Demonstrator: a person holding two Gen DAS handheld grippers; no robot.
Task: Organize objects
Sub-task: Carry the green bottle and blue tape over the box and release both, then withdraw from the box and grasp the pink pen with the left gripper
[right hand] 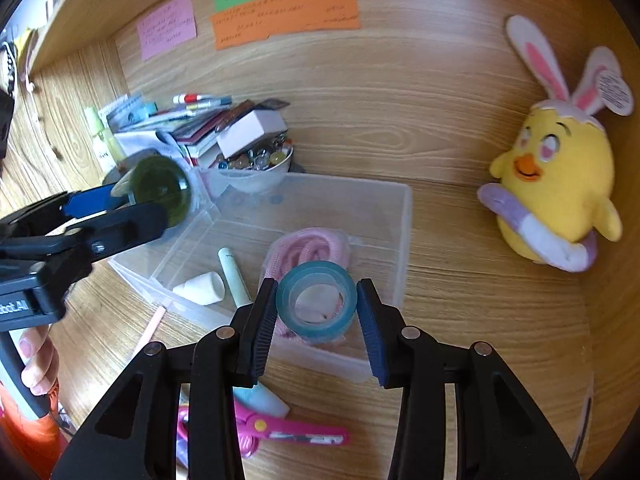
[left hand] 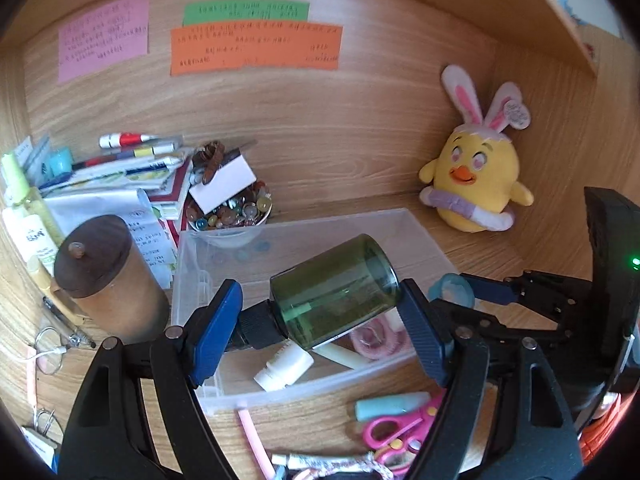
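My left gripper (left hand: 320, 320) is shut on a dark green bottle (left hand: 336, 292) with a black cap, held on its side above a clear plastic box (left hand: 192, 256). The bottle (right hand: 160, 188) and left gripper (right hand: 116, 210) also show in the right wrist view, over the box's left corner. My right gripper (right hand: 316, 312) is shut on a teal tape roll (right hand: 316, 300), held above the box's (right hand: 400, 240) near rim. In the box lie a pink cord bundle (right hand: 308, 248), a pale green tube (right hand: 232, 276) and a small white bottle (right hand: 200, 288).
A yellow chick plush (right hand: 556, 192) stands at the right wall. Pink scissors (right hand: 288, 432) and a light blue tube (left hand: 392, 404) lie in front of the box. A brown lidded canister (left hand: 104, 280), a bowl of beads (left hand: 232, 212) and stacked booklets (left hand: 120, 176) crowd the left.
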